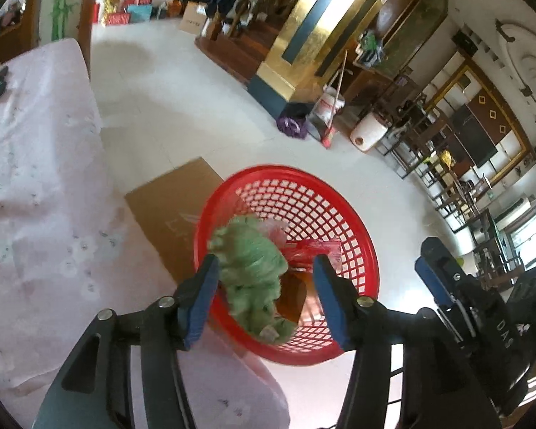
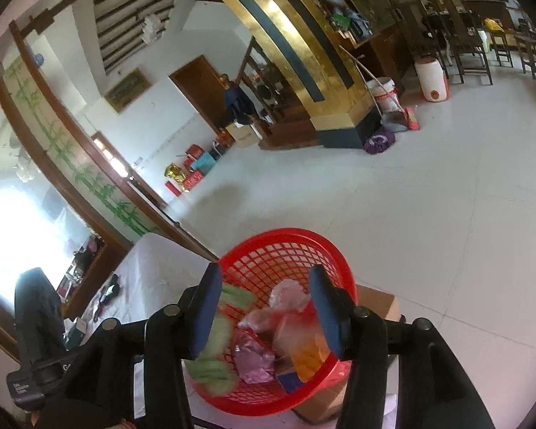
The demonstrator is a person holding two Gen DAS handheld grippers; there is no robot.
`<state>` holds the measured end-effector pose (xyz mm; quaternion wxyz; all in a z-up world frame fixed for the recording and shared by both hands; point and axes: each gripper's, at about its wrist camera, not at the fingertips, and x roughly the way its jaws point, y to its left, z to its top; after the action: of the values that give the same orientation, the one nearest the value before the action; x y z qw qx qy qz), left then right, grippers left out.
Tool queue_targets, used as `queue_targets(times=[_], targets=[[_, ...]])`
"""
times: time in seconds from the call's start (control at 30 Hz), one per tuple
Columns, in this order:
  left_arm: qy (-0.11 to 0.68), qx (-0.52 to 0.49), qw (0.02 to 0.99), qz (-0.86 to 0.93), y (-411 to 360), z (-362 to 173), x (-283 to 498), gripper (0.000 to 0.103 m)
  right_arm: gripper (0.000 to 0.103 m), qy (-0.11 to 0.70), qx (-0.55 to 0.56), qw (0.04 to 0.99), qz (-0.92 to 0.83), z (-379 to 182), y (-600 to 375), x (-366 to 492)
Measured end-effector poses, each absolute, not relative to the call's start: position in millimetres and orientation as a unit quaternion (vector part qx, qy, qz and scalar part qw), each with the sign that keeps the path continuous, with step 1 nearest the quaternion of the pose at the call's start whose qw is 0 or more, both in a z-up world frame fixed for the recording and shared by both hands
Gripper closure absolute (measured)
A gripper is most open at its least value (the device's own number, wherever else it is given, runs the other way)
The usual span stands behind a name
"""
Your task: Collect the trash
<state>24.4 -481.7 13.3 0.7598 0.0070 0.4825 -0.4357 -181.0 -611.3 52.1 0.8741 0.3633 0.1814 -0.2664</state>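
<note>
Blue pads fill the bottom of my left wrist view: my left gripper (image 1: 266, 300) stands wide apart, clamped on nothing. Between its fingers a blurred green rag (image 1: 252, 275) hangs over the near side of the red basket (image 1: 361, 246); I cannot tell whether it touches the left pad. Behind the rag, inside the basket, lie a red wrapper (image 1: 312, 248) and a bit of clear plastic. The basket sits on a cardboard box (image 1: 171, 211) beside the table (image 1: 35, 178) with its pale pink cloth. My right gripper (image 1: 443, 271) shows at the right edge, near the basket's rim.

From the right wrist, my right gripper (image 2: 266, 312) is also spread wide and holds nothing. The basket (image 2: 286, 250) lies straight ahead and just below, its rim passing behind both pads. Inside it I see the green rag (image 2: 214, 357) blurred against the left pad, a pink bag (image 2: 255, 357) in the middle, and a clear bag with orange contents (image 2: 303, 339) by the right pad. The box (image 2: 378, 302) pokes out beneath the basket on the right, and the table (image 2: 153, 268) runs off to the left.
</note>
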Motion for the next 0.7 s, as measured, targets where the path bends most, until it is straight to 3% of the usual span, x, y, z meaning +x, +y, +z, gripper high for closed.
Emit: queue_targets(times=[0.17,0.5,0.7], targets=[[0.429,0.021,0.798,-0.423,-439.4,39.4,-2.1,0.025,0.047,0.17,0.35,0.886,-0.252,67.1,-588.9,-192.4],[0.346,0.079,0.859,-0.369,-365.3,80.5,-64.4,0.019,0.023,0.168,0.284,0.915,-0.233,105.7,-512.6,-224.1],[0.328,0.068,0.873,-0.356,-331.6,98.5,-85.5,0.015,0.021,0.178,0.237,0.924,-0.242,124.3,-469.2,-244.6]])
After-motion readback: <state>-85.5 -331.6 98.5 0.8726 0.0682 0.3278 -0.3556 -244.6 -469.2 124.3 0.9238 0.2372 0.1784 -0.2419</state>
